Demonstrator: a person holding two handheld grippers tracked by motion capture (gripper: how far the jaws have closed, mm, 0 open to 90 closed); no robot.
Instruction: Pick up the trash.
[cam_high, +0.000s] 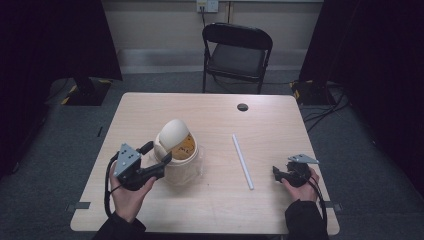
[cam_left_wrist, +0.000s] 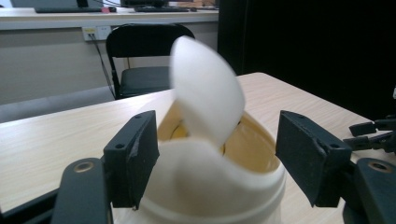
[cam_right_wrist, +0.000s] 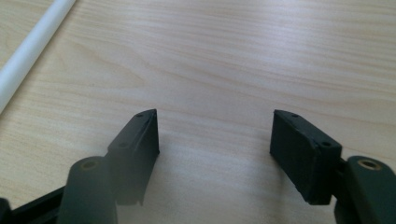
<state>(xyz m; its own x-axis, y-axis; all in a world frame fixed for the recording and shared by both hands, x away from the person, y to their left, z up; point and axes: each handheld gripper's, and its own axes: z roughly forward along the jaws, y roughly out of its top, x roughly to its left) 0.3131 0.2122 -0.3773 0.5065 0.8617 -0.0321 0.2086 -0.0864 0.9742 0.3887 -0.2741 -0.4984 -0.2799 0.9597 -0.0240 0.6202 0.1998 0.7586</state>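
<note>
Left gripper (cam_high: 156, 154) straddles the tub (cam_high: 176, 150), jaws apart around its rim; right gripper (cam_high: 276, 172) rests on the bench (cam_high: 210, 200), jaws apart.

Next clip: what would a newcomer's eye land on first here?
The cream tub left of the table's middle, its flip lid standing up, with the left gripper's fingers on either side of it. Next, the white tube lying right of centre, near the open right gripper.

My left gripper (cam_high: 156, 153) sits raised and angled forward-right, its jaws spread wide, not pressing on anything. My right gripper (cam_high: 278, 174) lies low and points left, jaws parted with nothing between them. Both forearms reach in from below.
</note>
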